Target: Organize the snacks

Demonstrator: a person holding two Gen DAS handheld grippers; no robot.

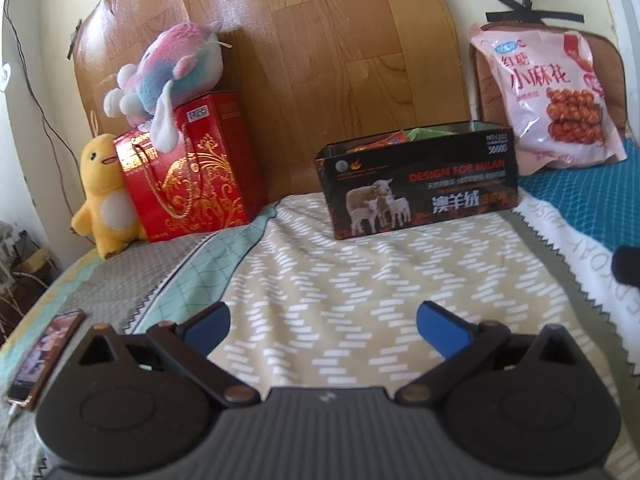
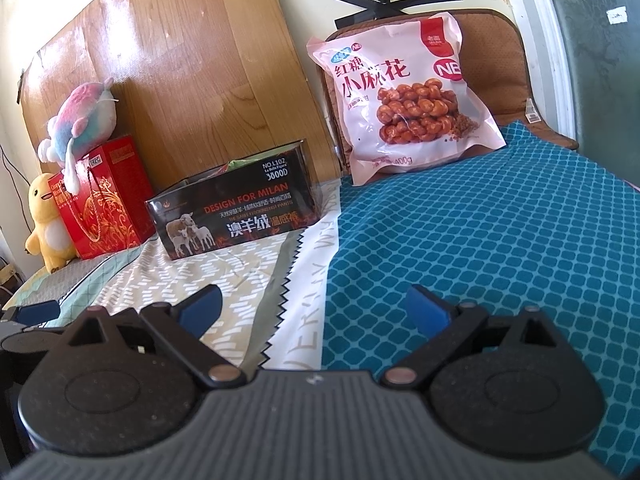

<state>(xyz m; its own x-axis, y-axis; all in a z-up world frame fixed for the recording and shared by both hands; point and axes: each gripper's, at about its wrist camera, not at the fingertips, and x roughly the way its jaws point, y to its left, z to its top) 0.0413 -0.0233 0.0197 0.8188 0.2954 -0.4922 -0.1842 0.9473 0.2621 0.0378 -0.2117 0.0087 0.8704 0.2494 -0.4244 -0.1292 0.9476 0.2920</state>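
left wrist view
left gripper [image 1: 323,322]: jaws spread wide, nothing between them, hovering over the beige patterned part of the bed [image 1: 360,280]
black box [image 1: 418,184]: open top, sheep picture on the front, stands at the head edge of the bed against the wooden headboard [image 1: 280,40]; orange and green packets [image 1: 404,136] poke out of it
pink snack bag [image 1: 550,102]: upright in the right head corner, leaning on a brown cushion [image 1: 486,76], on the teal blanket [image 1: 592,196], apart from the box
red gift box [image 1: 192,176]: left head corner, pastel plush [image 1: 168,68] on top, yellow duck plush [image 1: 104,196] touching its left side
phone [image 1: 44,356]: flat near the left edge of the bed

right wrist view
right gripper [image 2: 314,306]: released, jaws wide, empty, over the seam between beige sheet and teal blanket [image 2: 480,240]
pink snack bag [image 2: 404,96]: ahead and right, propped on the brown cushion [image 2: 496,64], bottom edge on the blanket
black box [image 2: 236,204]: ahead and left, by the headboard [image 2: 180,80]; only a sliver of green shows inside
red gift box [image 2: 108,200]: just left of the black box, pastel plush [image 2: 84,116] on it, yellow duck plush [image 2: 44,224] beside it
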